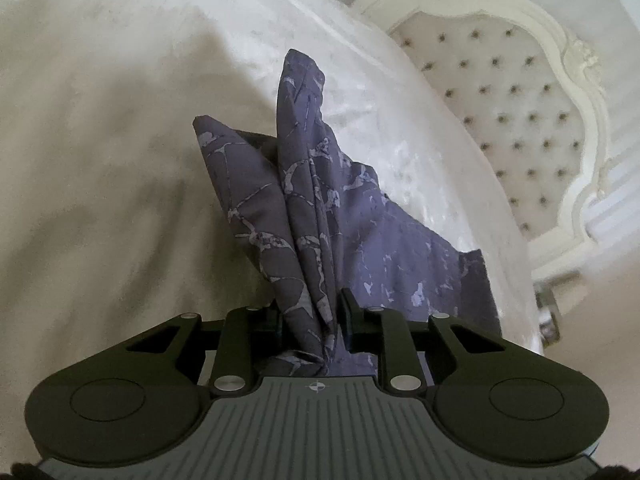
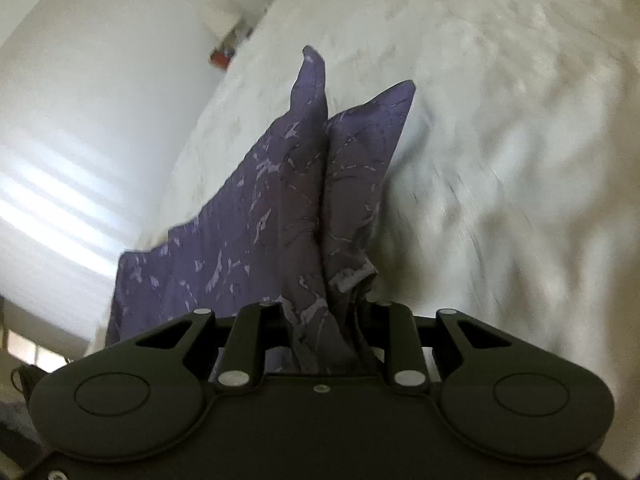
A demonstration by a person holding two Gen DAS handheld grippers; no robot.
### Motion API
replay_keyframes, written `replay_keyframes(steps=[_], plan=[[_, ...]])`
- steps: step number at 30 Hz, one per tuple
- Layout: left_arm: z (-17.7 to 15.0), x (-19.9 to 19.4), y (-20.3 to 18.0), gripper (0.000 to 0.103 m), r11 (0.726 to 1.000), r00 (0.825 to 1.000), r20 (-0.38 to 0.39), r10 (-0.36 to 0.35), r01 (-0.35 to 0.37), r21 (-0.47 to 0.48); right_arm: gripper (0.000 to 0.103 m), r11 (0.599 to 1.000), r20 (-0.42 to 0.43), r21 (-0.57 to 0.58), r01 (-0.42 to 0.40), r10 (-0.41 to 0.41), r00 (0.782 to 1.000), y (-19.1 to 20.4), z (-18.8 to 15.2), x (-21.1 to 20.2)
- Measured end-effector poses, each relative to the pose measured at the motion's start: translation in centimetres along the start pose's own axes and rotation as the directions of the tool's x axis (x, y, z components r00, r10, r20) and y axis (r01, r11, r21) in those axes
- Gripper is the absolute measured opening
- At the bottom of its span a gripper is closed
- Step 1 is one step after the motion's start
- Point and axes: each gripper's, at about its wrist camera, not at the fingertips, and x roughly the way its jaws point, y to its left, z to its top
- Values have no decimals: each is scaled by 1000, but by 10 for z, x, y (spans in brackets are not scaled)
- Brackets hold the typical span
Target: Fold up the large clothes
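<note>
Left wrist: left tool point(image 1: 310, 316) pinches purple cloth point(image 1: 304, 184); right tool point(image 2: 320, 316) likewise.

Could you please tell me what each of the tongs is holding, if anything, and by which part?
Both tongs hold the same purple patterned fabric garment: the left tongs and the right tongs are each shut on a bunched, gathered fold of its edge.
</note>
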Motion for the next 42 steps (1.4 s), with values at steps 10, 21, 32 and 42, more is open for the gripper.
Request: replay_keyframes(steps=[10,21,32,42], plan=[[-49,-57,15,23,1000,997,-70,-19,20,3,41,986,-197,-142,88,-115,974,20,-76,-64],[-70,-32,11,36,900,932,143,334,-360,246,75,947,-92,-219,236,-261,961,11,-96,-76],[-84,-27,29,80,856,884,191,427,-464,229,90,860,75,-295,416,-413,908,20,-65,-43],[-86,-19,46,103,898,908,172,382,-409,164,103,890,148,-243,385,-358,922,1,-60,-26]])
